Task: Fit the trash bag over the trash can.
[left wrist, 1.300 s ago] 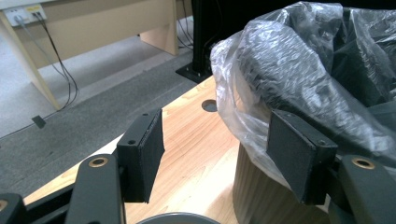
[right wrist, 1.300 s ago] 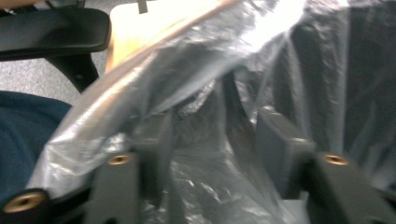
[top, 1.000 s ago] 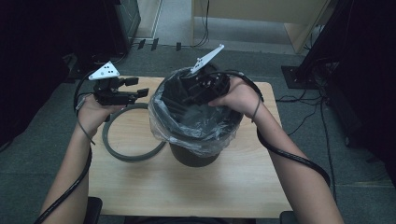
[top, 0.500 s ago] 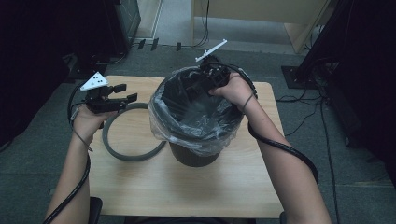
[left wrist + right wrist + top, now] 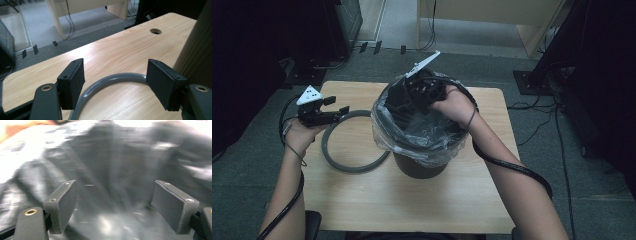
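A dark round bin point(image 5: 418, 167) with a clear plastic liner point(image 5: 432, 148) stands mid-table. Left of it a grey ring point(image 5: 354, 170) lies flat on the wood. My left gripper point(image 5: 337, 105) hovers low over the ring's far-left arc. In the left gripper view the ring point(image 5: 100, 83) curves under the left gripper point(image 5: 115, 72), whose jaws have just been opening and touch nothing. My right gripper point(image 5: 404, 97) reaches down into the bin's mouth. The right gripper view is blurred: liner wall point(image 5: 112, 170) ahead, right gripper point(image 5: 113, 192) jaws just opened wider, nothing between them.
The wooden table point(image 5: 412, 205) has a cable hole point(image 5: 155, 31) near its far edge. The bin's side point(image 5: 197, 50) rises close beside my left gripper. Dark furniture and cables stand on the floor around the table.
My left hand has dropped down and leftward toward the ring. The right gripper has tipped from the bin's rim deeper into its mouth.
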Demonstrator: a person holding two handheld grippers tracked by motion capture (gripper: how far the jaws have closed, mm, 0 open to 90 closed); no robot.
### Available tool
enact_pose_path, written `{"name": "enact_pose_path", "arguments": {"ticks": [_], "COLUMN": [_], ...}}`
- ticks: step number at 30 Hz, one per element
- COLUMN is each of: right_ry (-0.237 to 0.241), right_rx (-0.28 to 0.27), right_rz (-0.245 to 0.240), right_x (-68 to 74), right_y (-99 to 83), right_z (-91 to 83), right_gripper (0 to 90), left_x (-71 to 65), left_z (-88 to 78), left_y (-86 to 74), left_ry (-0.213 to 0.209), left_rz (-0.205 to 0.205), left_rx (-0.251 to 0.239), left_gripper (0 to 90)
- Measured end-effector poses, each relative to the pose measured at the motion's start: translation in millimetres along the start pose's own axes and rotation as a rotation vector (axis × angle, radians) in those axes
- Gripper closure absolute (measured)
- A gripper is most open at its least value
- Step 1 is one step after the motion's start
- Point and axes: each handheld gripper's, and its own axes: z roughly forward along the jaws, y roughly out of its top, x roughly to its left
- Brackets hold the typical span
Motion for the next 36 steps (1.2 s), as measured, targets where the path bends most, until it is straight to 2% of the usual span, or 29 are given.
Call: {"name": "enact_pose_path", "arguments": {"ticks": [2,5,7,8,9,11,13,16,20,23,25,28,30,33,36], "right_ry": [0.047,0.089,0.098,0.088,0.088,0.119,0.145,0.089,-0.001,-0.062,-0.078,-0.092,-0.09,-0.076,-0.09], "right_rx": [0.005,0.013,0.021,0.029,0.032,0.043,0.038,0.011,-0.013,0.0,0.023,0.058,0.098,0.132,0.166], "right_rz": [-0.035,-0.061,-0.075,-0.082,-0.086,-0.079,-0.073,-0.03,0.086,0.163,0.148,0.086,0.066,0.065,0.033], "right_x": [13.6,28.2,35.3,38.4,39.9,38.7,30.9,11.8,-21.1,-39.8,-44.8,-44.0,-43.4,-43.5,-43.5], "right_y": [0.6,1.5,0.9,0.2,-0.7,-2.5,-3.2,-3.7,-9.0,-15.3,-16.4,-15.7,-15.7,-18.0,-19.8], "right_z": [5.1,9.7,11.0,10.6,10.1,7.8,4.1,-2.3,-2.7,5.2,9.0,17.1,22.9,34.2,38.5], "right_gripper": [20.1,19.8,21.8,22.1,22.0,20.2,19.7,19.7,18.9,19.2,25.1,23.5,22.5,22.6,23.0], "left_x": [4.0,7.8,10.8,12.2,13.8,17.2,19.8,22.7,28.0,32.3,34.9,37.6,39.0,40.9,42.5], "left_z": [0.5,1.6,2.3,2.7,3.0,3.8,4.7,5.5,6.0,6.9,8.0,9.4,10.1,11.5,12.8], "left_y": [-4.1,-9.9,-14.3,-16.5,-18.5,-22.6,-26.5,-32.4,-40.4,-47.0,-52.2,-58.1,-61.8,-67.5,-72.8], "left_ry": [0.017,0.034,0.04,0.046,0.049,0.045,0.056,0.065,0.063,0.066,0.071,0.078,0.084,0.088,0.093], "left_rz": [-0.009,-0.017,-0.022,-0.027,-0.033,-0.053,-0.065,-0.065,-0.089,-0.106,-0.115,-0.119,-0.116,-0.118,-0.117], "left_rx": [0.003,0.01,0.013,0.011,0.01,0.0,0.002,0.013,-0.003,0.005,0.005,0.022,0.033,0.043,0.053], "left_gripper": [30.4,30.3,30.3,30.3,30.3,30.1,29.1,29.1,29.1,29.1,29.1,29.1,29.1,29.2,29.5]}}
